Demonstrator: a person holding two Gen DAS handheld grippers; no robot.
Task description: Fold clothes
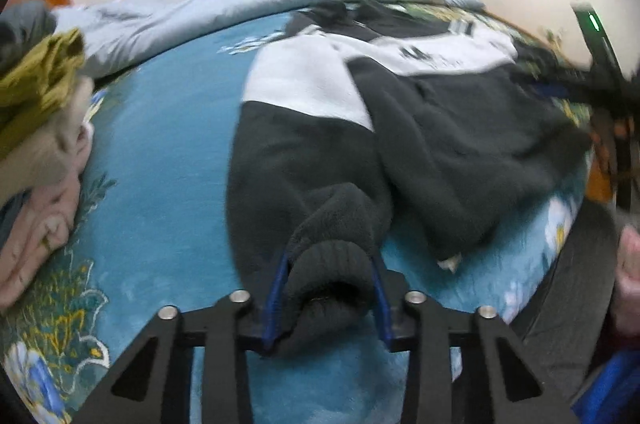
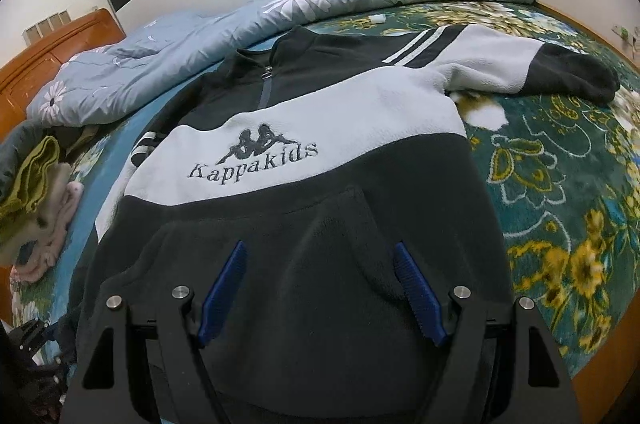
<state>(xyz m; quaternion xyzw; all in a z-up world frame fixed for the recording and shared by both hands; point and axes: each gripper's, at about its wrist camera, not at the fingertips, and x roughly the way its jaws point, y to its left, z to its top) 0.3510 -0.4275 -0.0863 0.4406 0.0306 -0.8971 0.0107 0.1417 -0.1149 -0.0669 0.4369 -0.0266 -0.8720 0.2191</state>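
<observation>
A dark grey and light grey fleece sweatshirt [image 2: 304, 127] with "Kappa kids" on the chest lies face up on the bed. In the left wrist view the sweatshirt [image 1: 460, 143] stretches away to the right. My left gripper [image 1: 330, 264] is shut on the ribbed cuff of its near sleeve [image 1: 332, 272] and holds it just above the blanket. My right gripper [image 2: 320, 276] is open and empty, hovering over the dark lower front of the sweatshirt. The other sleeve [image 2: 532, 63] lies spread out to the right.
A teal floral blanket [image 2: 560, 183] covers the bed. A blue-grey daisy duvet [image 2: 240, 19] is bunched along the far side. A pile of folded clothes [image 1: 36, 143] sits at the left. A wooden headboard [image 2: 48, 55] and a white wardrobe stand behind.
</observation>
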